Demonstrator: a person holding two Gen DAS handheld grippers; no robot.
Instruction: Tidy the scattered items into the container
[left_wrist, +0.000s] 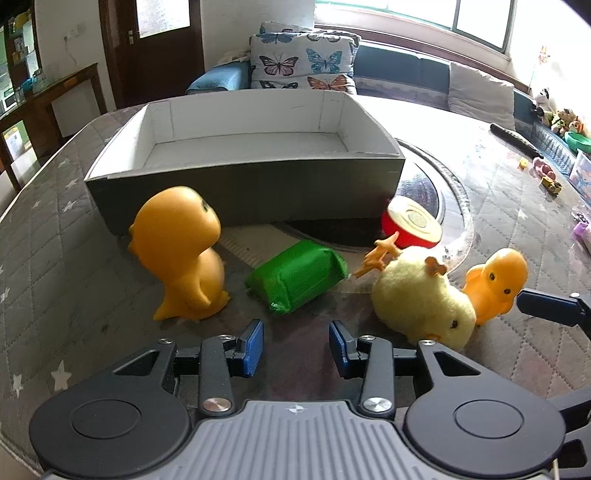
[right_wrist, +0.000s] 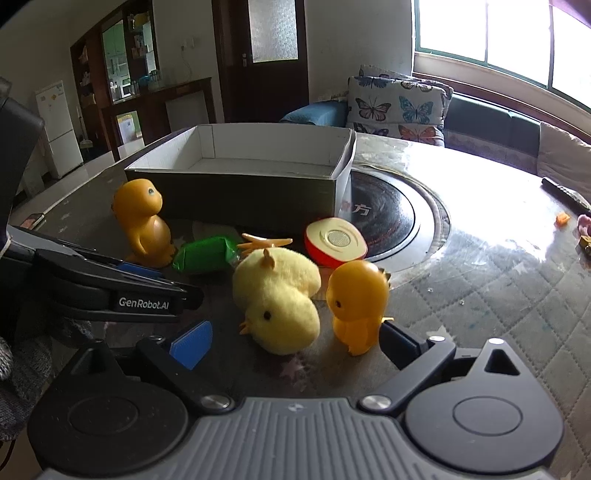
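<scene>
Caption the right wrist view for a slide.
Open right gripper faces plush chick, orange duck and empty box.

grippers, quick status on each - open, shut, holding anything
Left gripper: open, holding nothing, aimed at the green packet.
Right gripper: open wide, holding nothing, the yellow plush chick lying between its fingers.

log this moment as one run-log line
left gripper open, empty | right gripper open around plush chick | box empty
</scene>
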